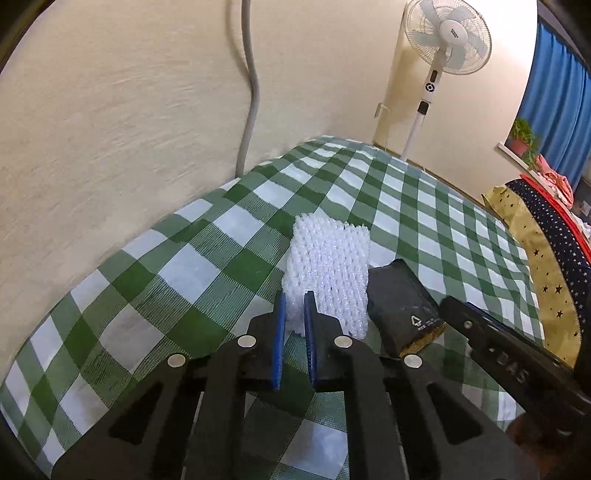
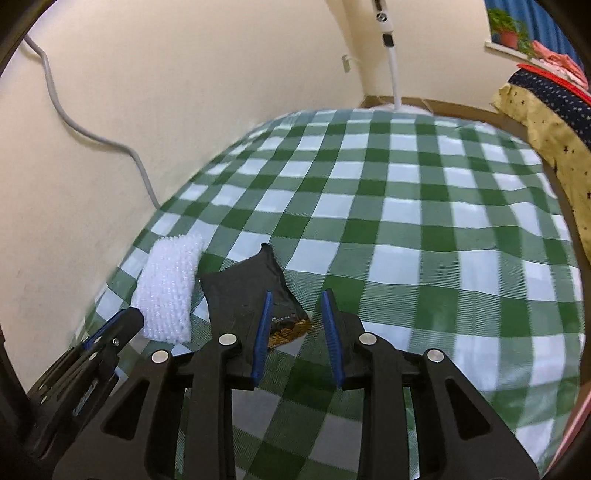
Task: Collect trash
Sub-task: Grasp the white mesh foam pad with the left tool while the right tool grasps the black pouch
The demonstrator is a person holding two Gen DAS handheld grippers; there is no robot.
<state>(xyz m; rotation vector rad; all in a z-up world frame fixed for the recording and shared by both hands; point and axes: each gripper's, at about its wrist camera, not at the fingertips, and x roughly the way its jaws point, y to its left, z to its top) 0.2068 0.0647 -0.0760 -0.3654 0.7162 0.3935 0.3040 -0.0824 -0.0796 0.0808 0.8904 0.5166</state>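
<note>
A table draped in a green-and-white checked cloth [image 1: 207, 258] stands against a cream wall, the weave printed with fine hatched lines. On it lies a white foam fruit net [image 1: 327, 273], a soft, open-celled mesh sleeve of roughly rectangular shape. Its long axis runs away from the left camera, toward the far end of the table, and its near end is lifted slightly. The left gripper [image 1: 295, 314] has its blue ribbed pads drawn in on the near edge of the net, pinching a bunched strip of mesh between them.

Just beside the net, on its right, lies a black plastic wrapper [image 1: 402, 299], glossy and creased, flattened into a wedge. It bears a small white triangle mark, and a golden-brown edge shows at its near end. In the right wrist view the wrapper [image 2: 247, 288] points its narrow, torn tip away toward the far side of the table, with the wide end nearest the camera.

The right gripper [image 2: 297, 317] hovers over that wide end with its jaws spread. The left pad overlaps the wrapper's near right corner, while the right pad stands over bare cloth, and nothing is pressed between them.

A grey cable [image 1: 251, 96] hangs down the wall, and a white pedestal fan [image 1: 447, 33] stands beyond the table's far end.
</note>
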